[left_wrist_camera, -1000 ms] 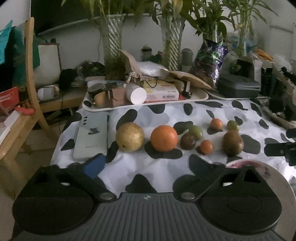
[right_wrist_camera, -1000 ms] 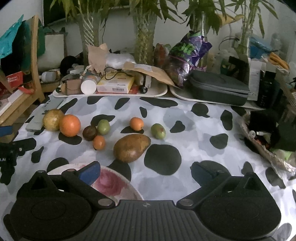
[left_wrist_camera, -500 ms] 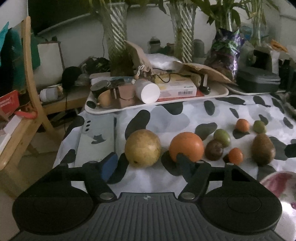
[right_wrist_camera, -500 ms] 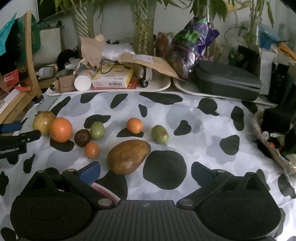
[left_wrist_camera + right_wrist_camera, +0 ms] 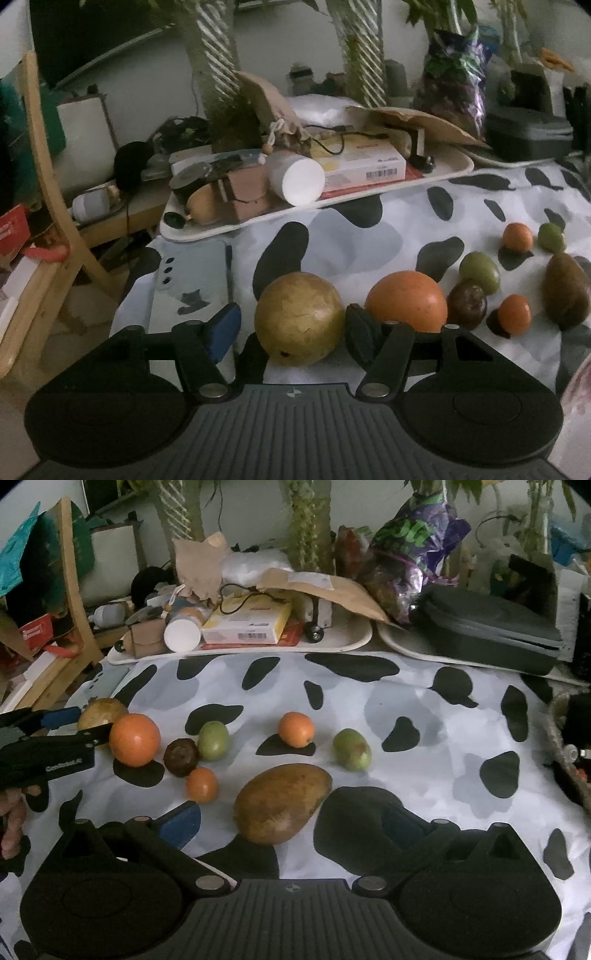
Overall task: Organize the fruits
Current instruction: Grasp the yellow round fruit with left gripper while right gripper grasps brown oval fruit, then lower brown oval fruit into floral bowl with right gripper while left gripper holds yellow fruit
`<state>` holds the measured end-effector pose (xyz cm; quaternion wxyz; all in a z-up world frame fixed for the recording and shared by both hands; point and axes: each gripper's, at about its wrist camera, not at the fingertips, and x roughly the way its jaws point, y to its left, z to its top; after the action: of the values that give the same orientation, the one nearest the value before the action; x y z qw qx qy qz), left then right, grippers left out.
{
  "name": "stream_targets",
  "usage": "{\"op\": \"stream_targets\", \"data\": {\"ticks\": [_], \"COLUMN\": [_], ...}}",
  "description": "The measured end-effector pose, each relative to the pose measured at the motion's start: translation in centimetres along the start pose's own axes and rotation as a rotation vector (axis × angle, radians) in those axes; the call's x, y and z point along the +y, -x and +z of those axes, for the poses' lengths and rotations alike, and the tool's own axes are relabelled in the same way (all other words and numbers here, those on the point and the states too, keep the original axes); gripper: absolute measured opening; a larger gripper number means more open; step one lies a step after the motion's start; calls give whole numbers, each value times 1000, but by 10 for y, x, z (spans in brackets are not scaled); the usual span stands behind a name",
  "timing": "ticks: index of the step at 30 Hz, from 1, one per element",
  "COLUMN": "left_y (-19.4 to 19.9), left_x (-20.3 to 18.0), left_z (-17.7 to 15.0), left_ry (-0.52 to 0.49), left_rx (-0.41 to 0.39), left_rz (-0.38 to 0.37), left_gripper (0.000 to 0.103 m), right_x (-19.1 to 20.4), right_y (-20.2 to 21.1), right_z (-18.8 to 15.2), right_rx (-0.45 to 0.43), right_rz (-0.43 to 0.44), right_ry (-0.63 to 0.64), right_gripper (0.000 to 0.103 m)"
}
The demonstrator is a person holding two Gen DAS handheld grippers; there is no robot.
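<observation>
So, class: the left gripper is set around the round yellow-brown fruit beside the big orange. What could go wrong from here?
1. The left gripper, whose jaws have just been closing, has its right finger squeezed in beside the big orange; it may nudge it into the dark fruit.
2. The yellow-brown fruit is round and could slip out.

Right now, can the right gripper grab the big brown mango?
Probably yes. The right gripper is open, and the big brown mango lies between its fingers with nothing over it. The small orange fruit sits off to one side.
</observation>
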<state>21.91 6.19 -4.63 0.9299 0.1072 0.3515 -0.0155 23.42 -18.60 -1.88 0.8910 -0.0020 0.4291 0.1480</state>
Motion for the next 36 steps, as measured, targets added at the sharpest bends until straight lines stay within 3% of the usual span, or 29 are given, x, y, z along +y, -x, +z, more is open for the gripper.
{"op": "stream_targets", "data": {"ticks": [5,15,17,23,30,32,36], "left_y": [-8,-8,-6,0,14,16,23], "left_x": [-1,12,16,29,28,27,25], "left_z": [1,5,7,7,12,13,13], "left_ry": [-11,78,105,182,167,165,161], "left_rx": [8,16,12,2,-50,-54,-71], "left_rz": [-18,-53,-50,-53,-60,-61,-65], "left_gripper": [55,53,53,53,53,53,53], "right_x": [-1,-7,-9,-15,-11,-10,-12], "right_y": [-4,-17,-20,-32,-44,-44,-44], "right_z": [3,8,9,8,6,5,5], "right_rx": [0,11,18,41,48,39,38], "right_rz": [13,52,63,96,105,79,79], "right_ry": [3,-48,-65,-116,-131,-124,-128], "right_gripper": [103,101,93,84,77,66,61]}}
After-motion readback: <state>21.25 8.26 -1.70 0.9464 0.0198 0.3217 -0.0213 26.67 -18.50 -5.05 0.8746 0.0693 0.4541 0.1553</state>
